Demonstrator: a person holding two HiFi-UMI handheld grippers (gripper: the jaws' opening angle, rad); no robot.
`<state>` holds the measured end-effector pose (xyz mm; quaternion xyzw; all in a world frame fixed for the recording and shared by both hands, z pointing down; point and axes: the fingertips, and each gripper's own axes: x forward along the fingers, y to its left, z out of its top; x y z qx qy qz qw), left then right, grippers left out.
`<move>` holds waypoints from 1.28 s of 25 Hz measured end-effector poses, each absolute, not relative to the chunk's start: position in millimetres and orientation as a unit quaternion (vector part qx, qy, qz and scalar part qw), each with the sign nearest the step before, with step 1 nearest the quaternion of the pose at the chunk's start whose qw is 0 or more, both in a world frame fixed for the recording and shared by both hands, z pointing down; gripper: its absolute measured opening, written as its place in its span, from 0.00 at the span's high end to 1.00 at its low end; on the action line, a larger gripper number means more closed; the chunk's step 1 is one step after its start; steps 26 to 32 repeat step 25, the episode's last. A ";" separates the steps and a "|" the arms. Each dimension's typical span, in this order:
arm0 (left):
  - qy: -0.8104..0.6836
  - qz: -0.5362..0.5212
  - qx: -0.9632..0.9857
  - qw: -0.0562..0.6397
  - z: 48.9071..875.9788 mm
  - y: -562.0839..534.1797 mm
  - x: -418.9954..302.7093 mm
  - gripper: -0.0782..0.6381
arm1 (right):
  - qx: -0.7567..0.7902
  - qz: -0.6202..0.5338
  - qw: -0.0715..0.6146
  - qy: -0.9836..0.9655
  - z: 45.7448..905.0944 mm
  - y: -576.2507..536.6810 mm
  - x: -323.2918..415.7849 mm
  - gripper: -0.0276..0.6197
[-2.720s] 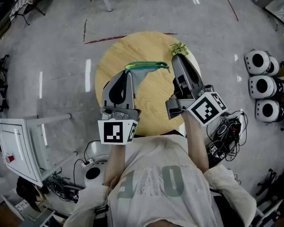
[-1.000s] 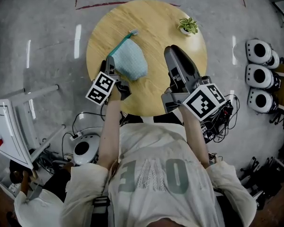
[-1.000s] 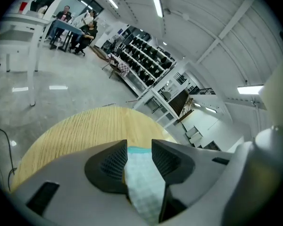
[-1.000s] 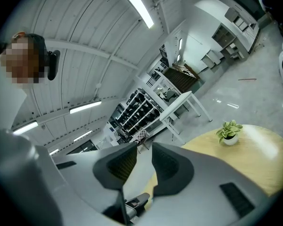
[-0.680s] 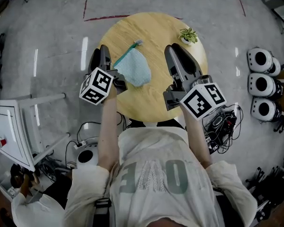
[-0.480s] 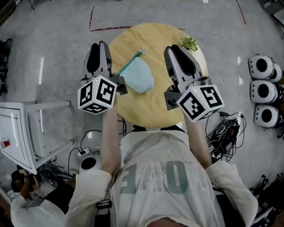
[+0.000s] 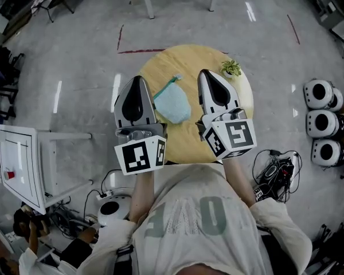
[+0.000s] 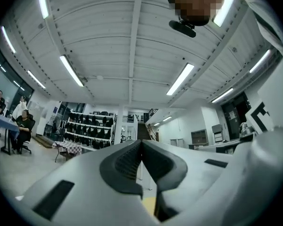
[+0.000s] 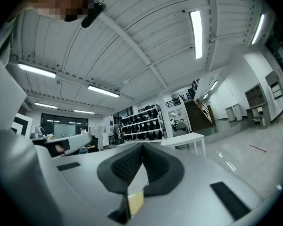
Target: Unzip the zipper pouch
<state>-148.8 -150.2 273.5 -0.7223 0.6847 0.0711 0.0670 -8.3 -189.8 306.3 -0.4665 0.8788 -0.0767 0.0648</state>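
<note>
A light blue zipper pouch (image 7: 172, 103) with a green zipper edge lies flat on the round wooden table (image 7: 188, 142), between my two grippers. My left gripper (image 7: 137, 80) is held above the table's left edge, apart from the pouch, jaws shut with nothing in them. To the pouch's right, my right gripper (image 7: 207, 73) is also shut and empty. The left gripper view shows the left gripper (image 8: 141, 142) with its tips touching, pointing up toward the ceiling. The right gripper (image 9: 142, 146) in the right gripper view looks the same. Neither gripper view shows the pouch.
A small potted plant (image 7: 231, 67) stands at the table's far right edge. Three white round devices (image 7: 322, 119) and cables (image 7: 272, 173) lie on the floor at right. A white framed stand (image 7: 20, 165) is at left. Red tape (image 7: 132, 50) marks the floor behind the table.
My left gripper has left the pouch's near end and swung out to the left, then closed. The right gripper has closed too. The pouch stays lying on the table.
</note>
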 end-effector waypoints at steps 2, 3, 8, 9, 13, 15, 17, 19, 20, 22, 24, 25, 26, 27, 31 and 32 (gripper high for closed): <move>0.682 0.061 -0.726 0.062 281.8 -147.4 -145.7 0.85 | -0.469 -0.075 0.056 0.878 312.9 -185.1 -10.0 0.91; 0.681 0.058 -0.728 0.060 284.3 -146.9 -144.4 0.85 | -0.469 -0.077 0.052 0.879 316.2 -183.1 -10.3 0.91; 0.681 0.056 -0.727 0.063 282.2 -146.1 -143.5 0.85 | -0.464 -0.085 0.045 0.881 323.4 -181.7 -10.7 0.91; 0.682 0.057 -0.727 0.062 282.0 -146.3 -144.9 0.85 | -0.464 -0.084 0.046 0.881 322.7 -182.3 -11.1 0.91; 0.686 0.060 -0.723 0.056 283.1 -146.3 -150.7 0.85 | -0.464 -0.079 0.049 0.881 318.6 -183.9 -12.5 0.91; 0.687 0.060 -0.722 0.055 282.6 -146.9 -151.7 0.85 | -0.463 -0.078 0.047 0.881 317.9 -185.5 -12.2 0.91; 0.688 0.059 -0.721 0.054 283.2 -148.3 -152.7 0.85 | -0.463 -0.079 0.045 0.882 319.3 -187.3 -12.0 0.91; 0.689 0.060 -0.721 0.053 284.1 -150.1 -153.0 0.85 | -0.463 -0.081 0.045 0.881 321.0 -189.1 -11.0 0.91; 0.689 0.060 -0.720 0.052 284.5 -151.1 -152.7 0.85 | -0.463 -0.082 0.045 0.881 321.6 -190.1 -9.9 0.91; 0.690 0.060 -0.719 0.050 285.9 -152.9 -151.7 0.85 | -0.463 -0.083 0.045 0.881 322.7 -192.0 -7.5 0.91; 0.691 0.058 -0.719 0.047 287.8 -154.3 -150.9 0.85 | -0.463 -0.084 0.043 0.882 324.2 -193.5 -5.6 0.91; 0.692 0.058 -0.719 0.046 288.8 -155.0 -150.6 0.85 | -0.462 -0.084 0.043 0.882 325.0 -194.2 -4.8 0.91; 0.692 0.058 -0.719 0.046 288.8 -155.0 -150.6 0.85 | -0.462 -0.084 0.043 0.882 325.0 -194.2 -4.8 0.91; 0.692 0.058 -0.719 0.046 288.8 -155.0 -150.6 0.85 | -0.462 -0.084 0.043 0.882 325.0 -194.2 -4.8 0.91; 0.692 0.058 -0.719 0.046 288.8 -155.0 -150.6 0.85 | -0.462 -0.084 0.043 0.882 325.0 -194.2 -4.8 0.91; 0.692 0.058 -0.719 0.046 288.8 -155.0 -150.6 0.85 | -0.462 -0.084 0.043 0.882 325.0 -194.2 -4.8 0.91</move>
